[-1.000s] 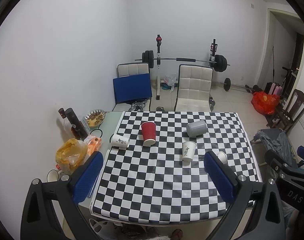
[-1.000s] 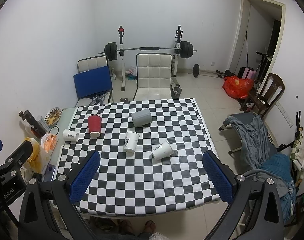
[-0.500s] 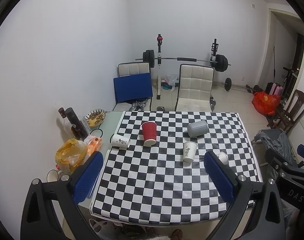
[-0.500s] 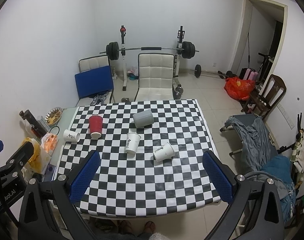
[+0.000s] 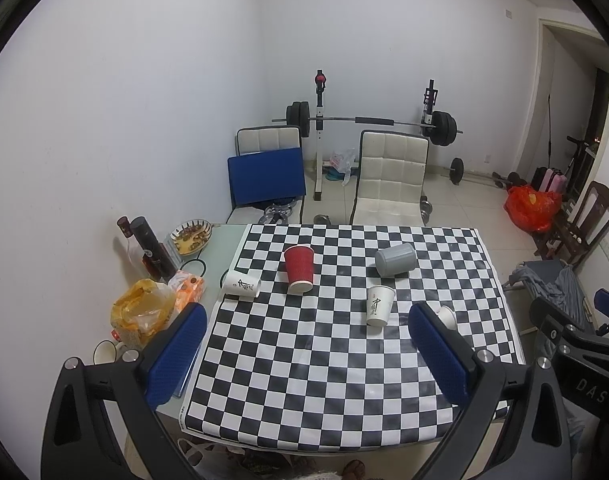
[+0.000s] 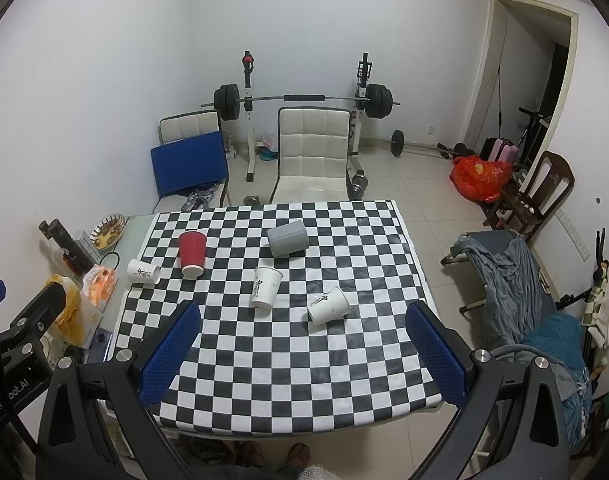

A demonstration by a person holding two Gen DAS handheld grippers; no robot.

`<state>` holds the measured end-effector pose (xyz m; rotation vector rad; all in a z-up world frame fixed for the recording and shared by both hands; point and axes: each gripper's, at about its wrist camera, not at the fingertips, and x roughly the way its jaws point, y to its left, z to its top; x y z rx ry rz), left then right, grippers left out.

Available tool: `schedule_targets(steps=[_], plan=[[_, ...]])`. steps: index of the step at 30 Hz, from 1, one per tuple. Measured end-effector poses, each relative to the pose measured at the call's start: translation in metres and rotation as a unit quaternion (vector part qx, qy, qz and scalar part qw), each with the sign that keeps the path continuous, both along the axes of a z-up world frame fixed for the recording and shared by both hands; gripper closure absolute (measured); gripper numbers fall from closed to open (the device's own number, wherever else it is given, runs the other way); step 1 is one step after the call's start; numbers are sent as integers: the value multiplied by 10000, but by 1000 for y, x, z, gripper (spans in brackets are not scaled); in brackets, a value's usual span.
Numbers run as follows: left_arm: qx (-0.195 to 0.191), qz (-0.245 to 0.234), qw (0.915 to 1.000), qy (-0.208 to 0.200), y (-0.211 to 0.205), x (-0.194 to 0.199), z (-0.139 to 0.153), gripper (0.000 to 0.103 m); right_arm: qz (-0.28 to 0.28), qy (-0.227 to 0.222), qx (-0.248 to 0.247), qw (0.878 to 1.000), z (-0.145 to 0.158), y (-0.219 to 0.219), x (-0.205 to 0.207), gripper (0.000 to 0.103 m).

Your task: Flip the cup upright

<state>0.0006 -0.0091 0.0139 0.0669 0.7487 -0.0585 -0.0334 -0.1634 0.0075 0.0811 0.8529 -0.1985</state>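
Note:
Several cups are on the checkered tablecloth [image 5: 324, 380] [image 6: 304, 380]. A red cup [image 5: 299, 269] [image 6: 192, 254] and a white printed cup [image 5: 378, 305] [image 6: 266, 287] stand upside down. A grey cup [image 5: 395, 259] [image 6: 287, 237] lies on its side, as do a white cup at the left edge [image 5: 241, 284] [image 6: 143, 271] and a white cup at the right [image 6: 328, 305], half hidden behind my finger in the left wrist view [image 5: 446, 315]. My left gripper [image 5: 308, 356] and right gripper [image 6: 302, 354] are open and empty, high above the table's near edge.
Left of the cloth are a dark bottle [image 5: 152, 250], a snack bowl [image 5: 190, 235], a yellow bag [image 5: 142, 312] and an orange packet [image 5: 188, 286]. Two white chairs [image 5: 390, 180] and a barbell rack [image 5: 364, 120] stand behind. A cot with clothes [image 6: 512, 276] is at the right.
Both views have shifted slightly; the table sits a little lower in frame. No cup has moved and both grippers stay open.

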Motion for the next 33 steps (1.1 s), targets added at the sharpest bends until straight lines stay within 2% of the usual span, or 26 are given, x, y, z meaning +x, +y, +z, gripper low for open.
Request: schedule_targets(steps=[33], plan=[[12,-1,10000,3,-5,5,4,0,-31,27,0,10000,3,0,5,0]])
